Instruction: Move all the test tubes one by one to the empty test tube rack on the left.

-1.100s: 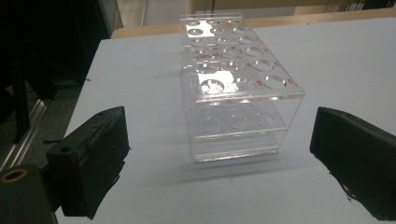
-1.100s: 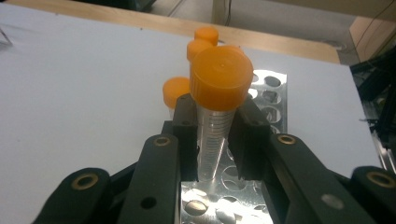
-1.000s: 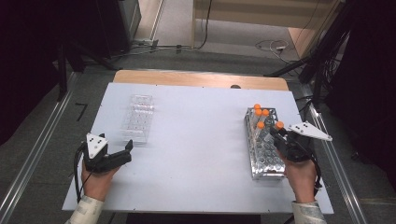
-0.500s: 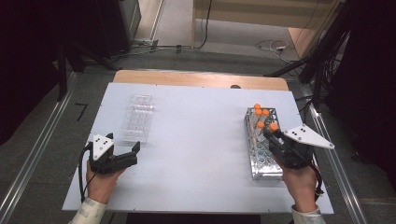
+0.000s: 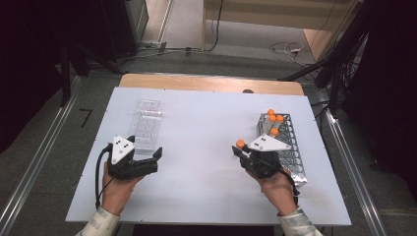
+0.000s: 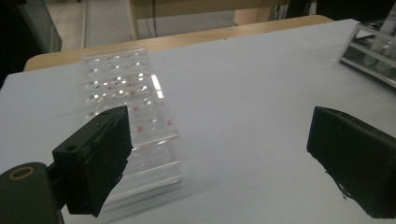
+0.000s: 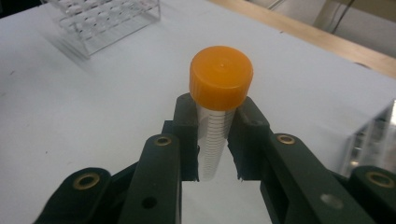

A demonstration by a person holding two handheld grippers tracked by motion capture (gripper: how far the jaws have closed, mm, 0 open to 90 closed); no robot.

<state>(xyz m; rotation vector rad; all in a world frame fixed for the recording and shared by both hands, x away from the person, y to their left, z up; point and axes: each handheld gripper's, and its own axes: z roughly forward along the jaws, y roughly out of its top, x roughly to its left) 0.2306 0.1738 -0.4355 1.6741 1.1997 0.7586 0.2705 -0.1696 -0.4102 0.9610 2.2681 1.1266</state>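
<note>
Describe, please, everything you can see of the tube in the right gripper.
The tube is a clear plastic cylinder with fine printed graduation lines and a smooth orange screw cap. The right gripper is shut on it just below the cap, one black jaw on each side, and nothing else touches it. It is held above the white table, left of the metal rack. Whether it holds anything cannot be told.
</note>
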